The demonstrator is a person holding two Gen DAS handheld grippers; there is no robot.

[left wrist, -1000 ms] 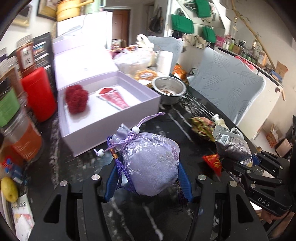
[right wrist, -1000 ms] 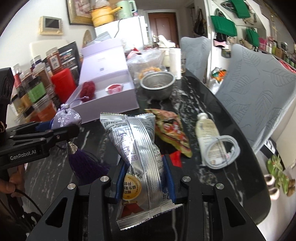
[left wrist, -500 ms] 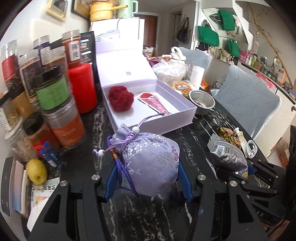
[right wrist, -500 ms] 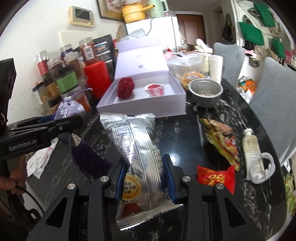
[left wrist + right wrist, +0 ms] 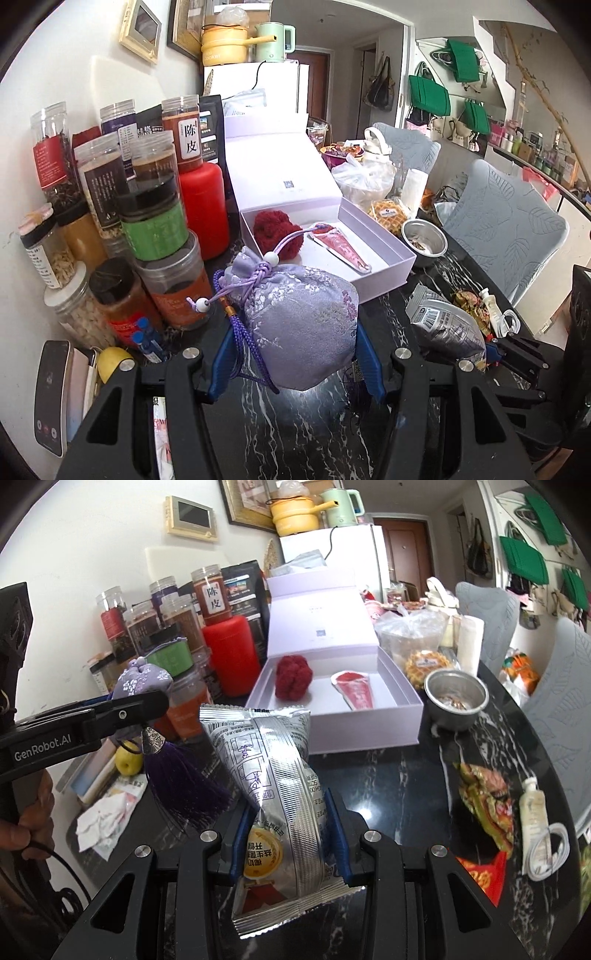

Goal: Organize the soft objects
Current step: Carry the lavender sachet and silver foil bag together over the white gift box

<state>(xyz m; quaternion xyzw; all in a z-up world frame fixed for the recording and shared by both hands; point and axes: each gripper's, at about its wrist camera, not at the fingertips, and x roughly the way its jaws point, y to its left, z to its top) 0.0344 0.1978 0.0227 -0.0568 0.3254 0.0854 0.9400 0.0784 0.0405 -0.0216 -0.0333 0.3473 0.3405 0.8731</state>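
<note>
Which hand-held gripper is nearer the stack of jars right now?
Left. The left hand-held gripper, holding the purple pouch, is right beside the jars. The right hand-held gripper, holding the silver packet, is farther out over the table.

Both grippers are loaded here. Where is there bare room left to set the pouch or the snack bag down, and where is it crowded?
Free: the open box floor right of the red packet, and the dark tabletop between the box front and the crumpled wrapper. Crowded: the jars left of the box, and the far end around the steel bowl.
</note>
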